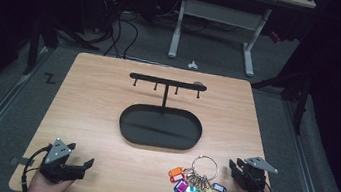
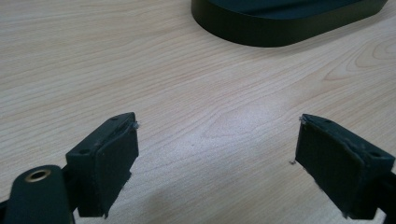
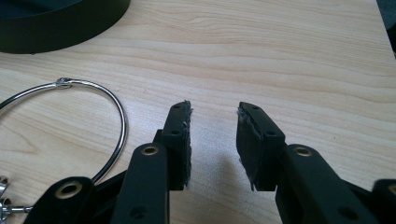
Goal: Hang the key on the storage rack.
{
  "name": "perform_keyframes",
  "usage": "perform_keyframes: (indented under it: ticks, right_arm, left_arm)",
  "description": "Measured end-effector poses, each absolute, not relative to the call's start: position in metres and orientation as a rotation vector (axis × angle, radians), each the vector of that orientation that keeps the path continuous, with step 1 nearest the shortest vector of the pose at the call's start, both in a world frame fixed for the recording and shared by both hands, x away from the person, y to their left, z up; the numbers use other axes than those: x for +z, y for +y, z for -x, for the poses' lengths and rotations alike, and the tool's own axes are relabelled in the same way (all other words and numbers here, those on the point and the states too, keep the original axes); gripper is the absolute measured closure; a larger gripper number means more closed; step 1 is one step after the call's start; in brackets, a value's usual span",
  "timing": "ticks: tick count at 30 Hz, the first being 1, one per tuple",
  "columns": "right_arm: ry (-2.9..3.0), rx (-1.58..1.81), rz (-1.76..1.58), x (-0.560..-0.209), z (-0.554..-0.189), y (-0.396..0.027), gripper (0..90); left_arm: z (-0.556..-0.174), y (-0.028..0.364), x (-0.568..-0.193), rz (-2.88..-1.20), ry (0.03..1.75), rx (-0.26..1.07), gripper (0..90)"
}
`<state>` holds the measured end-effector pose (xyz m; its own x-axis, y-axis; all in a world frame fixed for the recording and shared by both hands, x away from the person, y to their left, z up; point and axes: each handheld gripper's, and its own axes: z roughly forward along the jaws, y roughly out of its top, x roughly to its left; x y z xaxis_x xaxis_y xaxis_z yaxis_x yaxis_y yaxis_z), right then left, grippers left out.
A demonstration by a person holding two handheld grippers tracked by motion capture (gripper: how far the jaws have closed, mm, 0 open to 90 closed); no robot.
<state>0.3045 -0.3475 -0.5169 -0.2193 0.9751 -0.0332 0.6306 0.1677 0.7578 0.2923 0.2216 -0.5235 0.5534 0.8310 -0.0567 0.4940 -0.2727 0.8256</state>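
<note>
A large silver metal ring strung with keys and bright plastic tags (image 1: 200, 178) is seen lying flat on the pale wooden desk (image 1: 100, 116), near its front edge and towards the right. The coloured tags are fanned out below the ring, in orange, pink, blue, green, black and yellow. In the right gripper view the ring's thin wire loop (image 3: 100, 112) is seen just beside the left jaw, apart from it and not between the jaws.

The right tongs (image 1: 238, 170) are held low over the desk just to the right of the key ring, with the jaws set a little apart and nothing between them; bare wood is seen in the gap (image 3: 212, 140). The left tongs (image 1: 84, 165) are held near the front left corner of the desk, well apart from the ring, with the jaws spread wide over bare wood (image 2: 217, 154).

Behind the ring, at the middle of the desk, a black oval metal tray (image 1: 160, 127) is placed, and from its far side a black T-shaped hook stand (image 1: 167, 83) rises upright.
</note>
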Motion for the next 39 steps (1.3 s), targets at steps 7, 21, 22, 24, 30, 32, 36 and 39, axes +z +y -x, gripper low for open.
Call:
perform_keyframes:
  ticks: [7,21,22,24,30,32,36,39]
  right_arm:
    - [1.939,0.857,-1.5,-0.517,-0.304,-0.347,63.8]
    - [2.004,0.875,-1.454,-0.517,-0.31,-0.336,61.3]
    - [2.007,0.877,-1.449,-0.516,-0.31,-0.334,61.3]
    - [2.018,0.886,-1.426,-0.515,-0.309,-0.331,61.2]
    - [2.047,0.904,-1.388,-0.513,-0.307,-0.321,60.2]
    - [2.071,0.912,-1.357,-0.513,-0.307,-0.314,59.5]
    - [2.09,0.926,-1.334,-0.512,-0.306,-0.309,59.5]
    - [2.114,0.93,-1.302,-0.512,-0.305,-0.303,59.5]
  left_arm:
    - [-0.292,0.221,-0.524,-1.948,1.066,0.492,14.1]
    - [-0.288,0.225,-0.525,-1.946,1.072,0.492,14.4]
    - [-0.288,0.224,-0.525,-1.948,1.07,0.492,14.4]
    - [-0.288,0.224,-0.525,-1.95,1.067,0.492,14.4]
    - [-0.289,0.224,-0.525,-1.95,1.067,0.491,14.5]
    - [-0.289,0.223,-0.525,-1.95,1.066,0.489,14.5]
    - [-0.289,0.224,-0.525,-1.952,1.065,0.488,14.5]
    - [-0.289,0.223,-0.525,-1.952,1.064,0.487,14.4]
